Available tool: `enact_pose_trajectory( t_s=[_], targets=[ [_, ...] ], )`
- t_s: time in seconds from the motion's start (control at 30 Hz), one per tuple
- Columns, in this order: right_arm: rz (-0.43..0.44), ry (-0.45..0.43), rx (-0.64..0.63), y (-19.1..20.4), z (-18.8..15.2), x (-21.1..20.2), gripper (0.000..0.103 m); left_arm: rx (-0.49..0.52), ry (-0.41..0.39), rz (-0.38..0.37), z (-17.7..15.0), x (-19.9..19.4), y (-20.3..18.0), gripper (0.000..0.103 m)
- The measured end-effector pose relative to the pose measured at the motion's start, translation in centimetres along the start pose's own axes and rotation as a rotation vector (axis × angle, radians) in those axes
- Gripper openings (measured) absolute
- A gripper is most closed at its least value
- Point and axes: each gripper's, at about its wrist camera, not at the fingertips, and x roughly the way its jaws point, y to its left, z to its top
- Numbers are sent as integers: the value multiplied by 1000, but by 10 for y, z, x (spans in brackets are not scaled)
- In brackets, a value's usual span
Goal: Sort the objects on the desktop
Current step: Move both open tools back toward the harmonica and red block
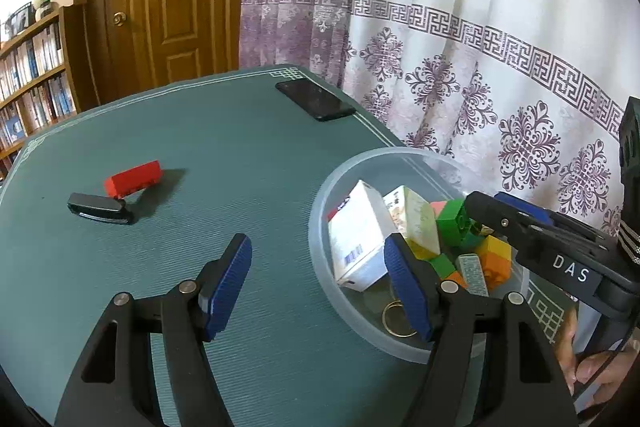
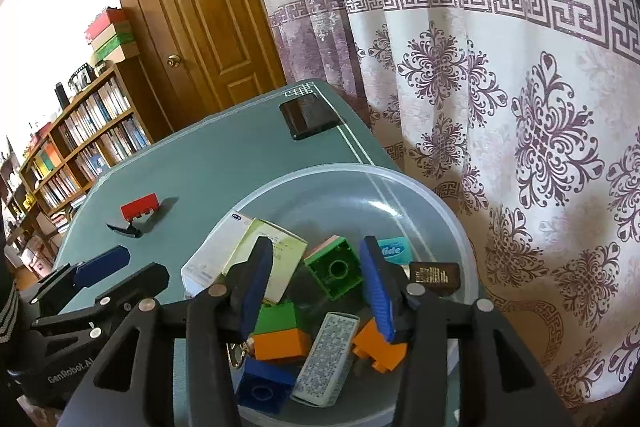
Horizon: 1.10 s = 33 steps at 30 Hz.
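Right gripper [image 2: 316, 287] spread over bowl [image 2: 448, 211], blue brick [image 2: 262, 389] seen only here, left gripper [image 1: 316, 287] spread beside bowl, red brick [image 1: 134, 178] ahead-left on green bench [image 1: 224, 155], curtain [image 1: 460, 47] beyond.

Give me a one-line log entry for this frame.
left gripper: open, empty, at bowl rim | right gripper: open, empty, over bowl | still on table: red brick, black clip, phone
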Motion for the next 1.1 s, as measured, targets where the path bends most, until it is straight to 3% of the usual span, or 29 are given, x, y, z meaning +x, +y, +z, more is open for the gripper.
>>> enact_pose_trajectory(
  t_s=[0.1, 0.33, 1.1],
  targets=[
    [1, 1, -2, 3, -1, -1, 53, -17, 1, 11, -1, 0, 7, 72],
    [-7, -20, -39, 19, -5, -4, 76, -69, 0, 39, -4, -4, 31, 72],
    [81, -26, -136, 93, -8, 1, 84, -221, -20, 185, -15, -21, 122, 72]
  ],
)
